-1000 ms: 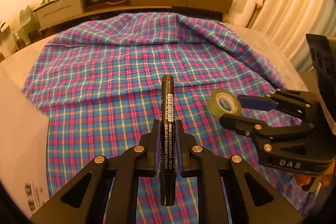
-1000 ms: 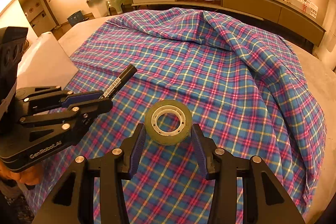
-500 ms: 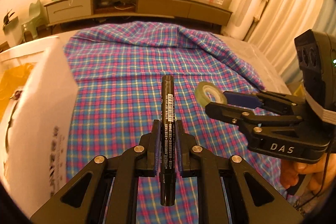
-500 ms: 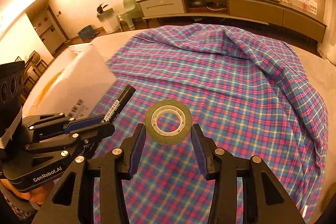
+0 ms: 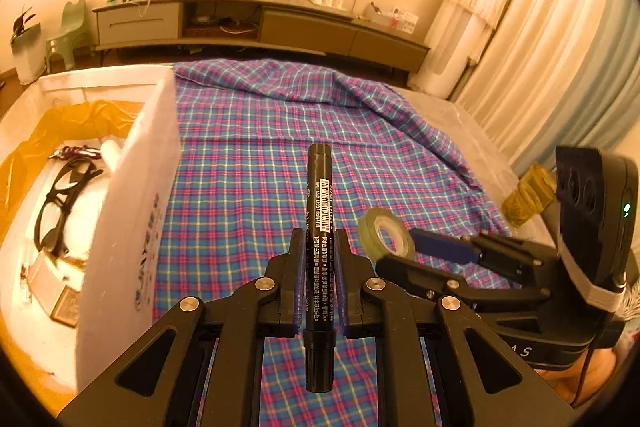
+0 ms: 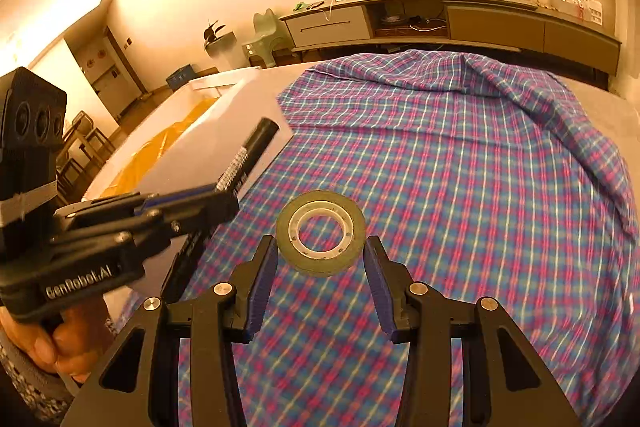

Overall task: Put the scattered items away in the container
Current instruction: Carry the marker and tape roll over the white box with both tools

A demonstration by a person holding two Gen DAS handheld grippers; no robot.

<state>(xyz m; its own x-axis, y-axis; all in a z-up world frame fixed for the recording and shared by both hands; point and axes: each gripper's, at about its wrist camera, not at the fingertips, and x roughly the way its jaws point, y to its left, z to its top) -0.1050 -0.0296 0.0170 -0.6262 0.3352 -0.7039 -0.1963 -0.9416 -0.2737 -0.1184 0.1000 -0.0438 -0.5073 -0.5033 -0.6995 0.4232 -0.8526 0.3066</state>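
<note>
1. You are holding the marker (image 5: 319, 247) clamped between the jaws of your left gripper (image 5: 318, 255), its capped end pointing forward over the plaid cloth (image 5: 248, 155).
2. Your right gripper (image 6: 320, 259) is gripping the tape roll (image 6: 320, 237) by its sides, the roll lying flat between the blue pads (image 6: 262, 279) above the cloth.
3. The two grippers are hanging side by side, near but not touching.
4. The white box (image 5: 132, 211) is sitting just left of the marker, its near wall standing between the marker and the inside.
5. Glasses (image 5: 60, 203) and small items are lying in the box on a yellow liner (image 5: 48, 127).
6. Beyond the cloth, a long cabinet (image 6: 460, 21) is lining the wall.
</note>
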